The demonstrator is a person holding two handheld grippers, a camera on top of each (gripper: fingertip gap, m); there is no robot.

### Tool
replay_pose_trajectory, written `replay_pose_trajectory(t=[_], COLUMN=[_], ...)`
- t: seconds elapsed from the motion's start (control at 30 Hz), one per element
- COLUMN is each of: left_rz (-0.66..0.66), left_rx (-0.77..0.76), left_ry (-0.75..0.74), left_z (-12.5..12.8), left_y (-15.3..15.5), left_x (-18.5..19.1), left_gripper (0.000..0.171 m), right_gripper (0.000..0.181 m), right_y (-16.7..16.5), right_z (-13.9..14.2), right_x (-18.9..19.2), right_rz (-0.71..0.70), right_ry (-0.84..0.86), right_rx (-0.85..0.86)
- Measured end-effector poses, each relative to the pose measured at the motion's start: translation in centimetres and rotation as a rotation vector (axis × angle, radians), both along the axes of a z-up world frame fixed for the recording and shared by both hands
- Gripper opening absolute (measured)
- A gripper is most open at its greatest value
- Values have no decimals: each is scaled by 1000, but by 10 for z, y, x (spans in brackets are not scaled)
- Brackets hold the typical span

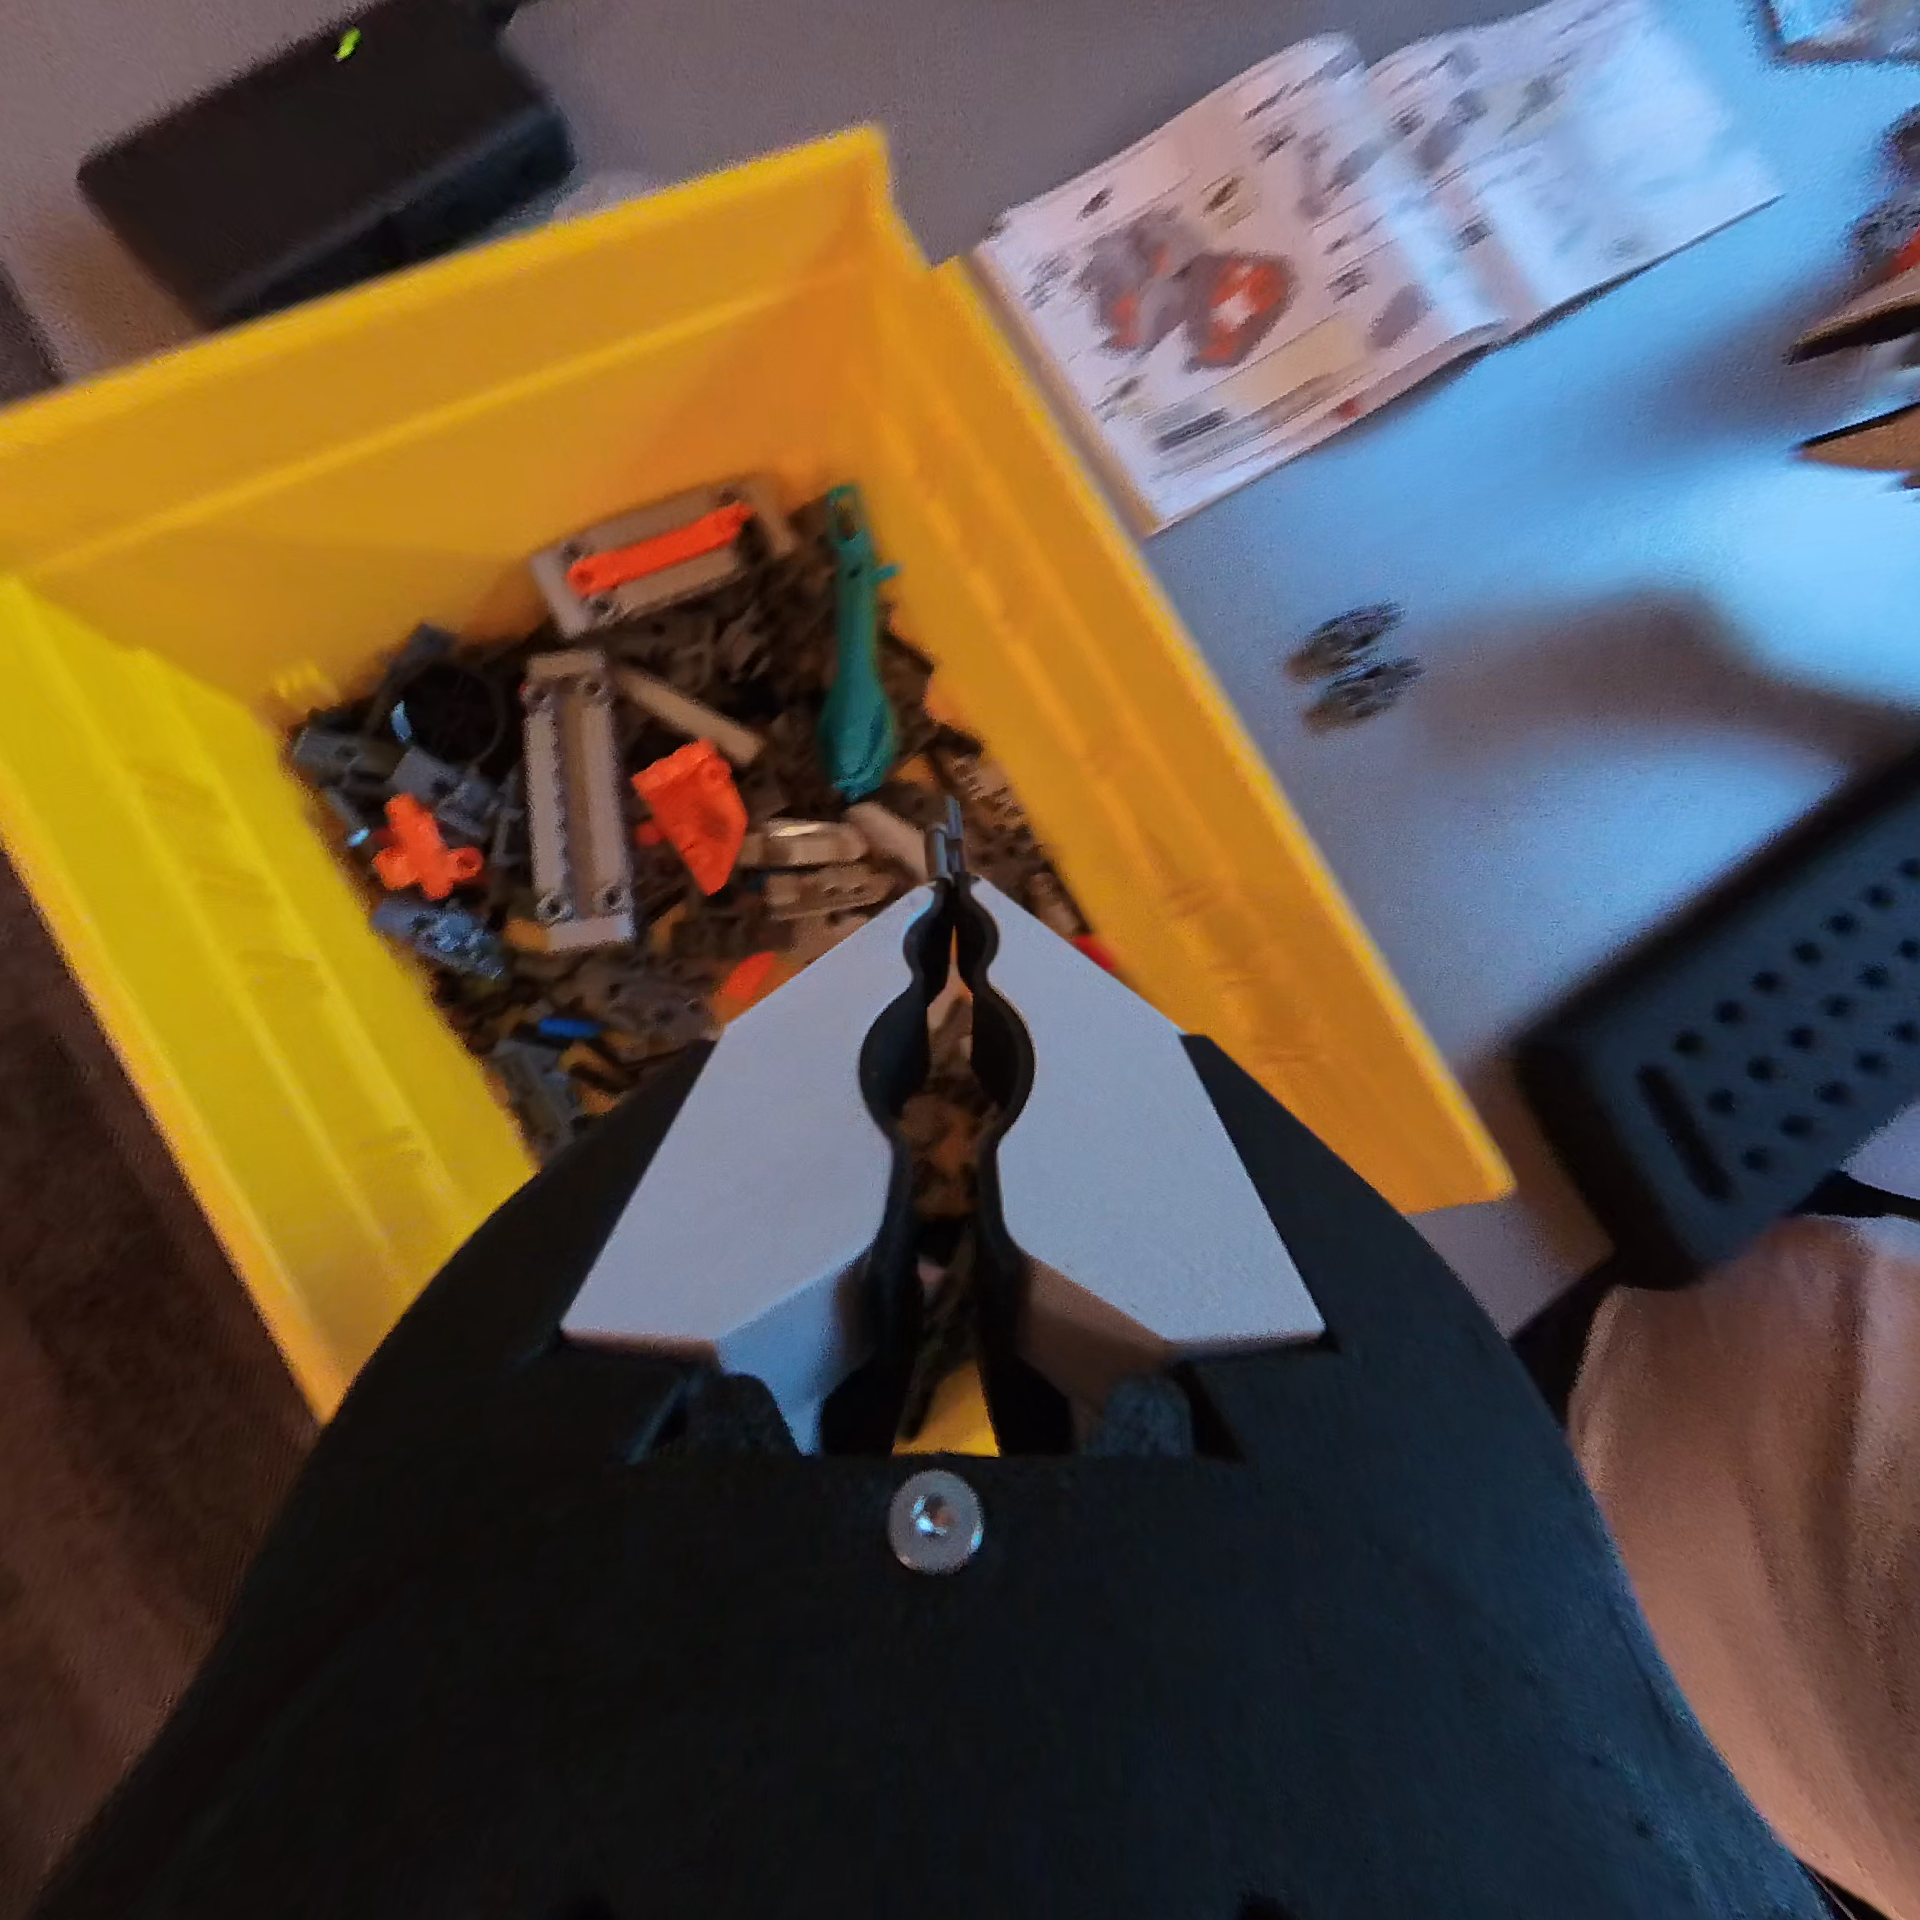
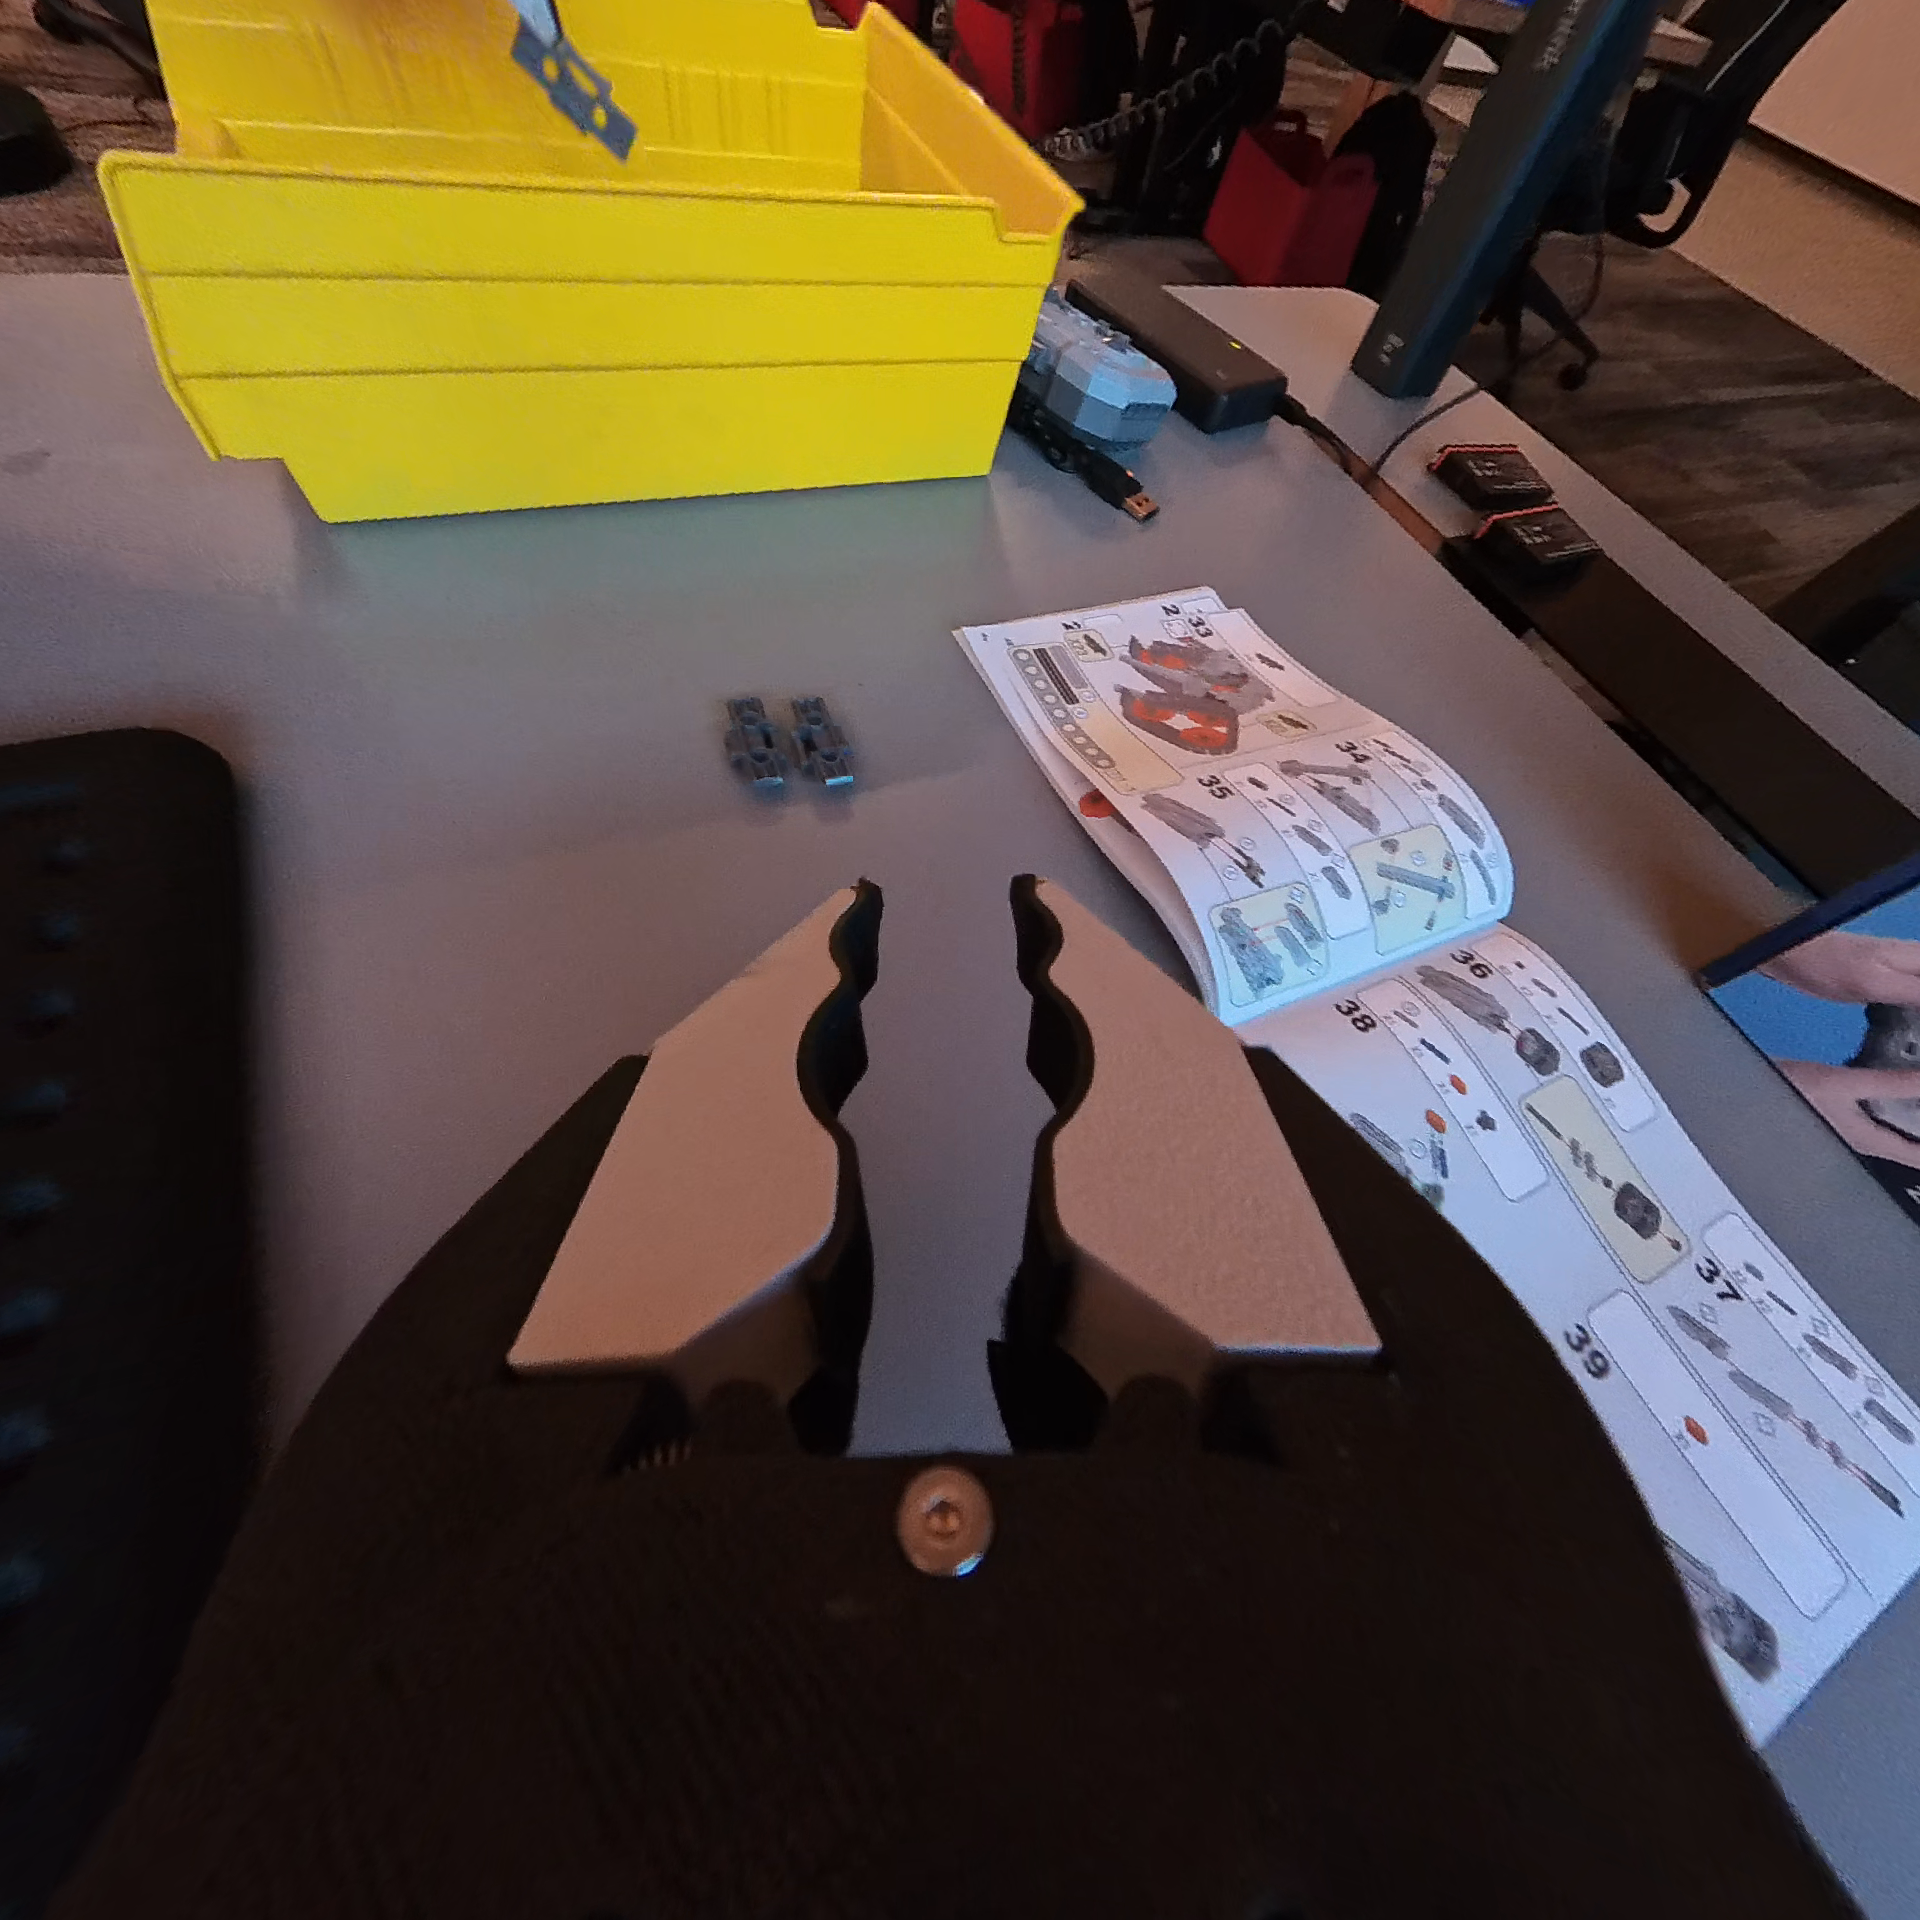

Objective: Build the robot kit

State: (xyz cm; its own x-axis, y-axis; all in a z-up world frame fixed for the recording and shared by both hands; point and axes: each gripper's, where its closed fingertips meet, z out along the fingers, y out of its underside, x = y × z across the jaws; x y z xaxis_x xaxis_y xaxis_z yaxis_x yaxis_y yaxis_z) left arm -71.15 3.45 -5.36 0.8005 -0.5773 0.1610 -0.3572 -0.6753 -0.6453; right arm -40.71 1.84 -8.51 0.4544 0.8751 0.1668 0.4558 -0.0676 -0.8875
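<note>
There is one yellow bin (image 2: 582, 343) at the upper left, two small gray pieces (image 2: 790, 743) in the middle, and one open booklet (image 2: 1340, 935) on the right.

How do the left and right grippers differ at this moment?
The left gripper is shut on a small grey piece; the right gripper is open and empty. The left one is over the yellow bin of loose parts; the right one is over the bare grey table, pointing toward two small grey pieces. Both have the same grey fingers with wavy black pads.
</note>
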Motion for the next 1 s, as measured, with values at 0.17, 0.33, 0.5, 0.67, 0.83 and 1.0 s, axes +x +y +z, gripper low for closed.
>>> replay_pose_trajectory(t=[0.17,0.33,0.5,0.67,0.83,1.0], left_rz=[-170,-323,-343,-305,-260,-290], left_rx=[104,-33,-162,-176,-136,-242], left_ry=[-52,-171,-305,-402,-330,-289], left_z=[46,41,24,20,-1,-30], left_y=[-36,-70,-67,-64,-74,-87], left_x=[68,142,167,175,180,196], left_gripper=[0,0,0,0,0,0], right_gripper=[28,46,41,34,47,41], right_y=[-20,-65,-74,-49,-49,-66], right_z=[14,45,49,41,29,-8], right_x=[-20,-63,-103,-113,-101,-98], right_rz=[87,229,278,186,220,338], right_ry=[30,-12,-70,-9,67,-110], right_rx=[86,433,568,392,101,228])
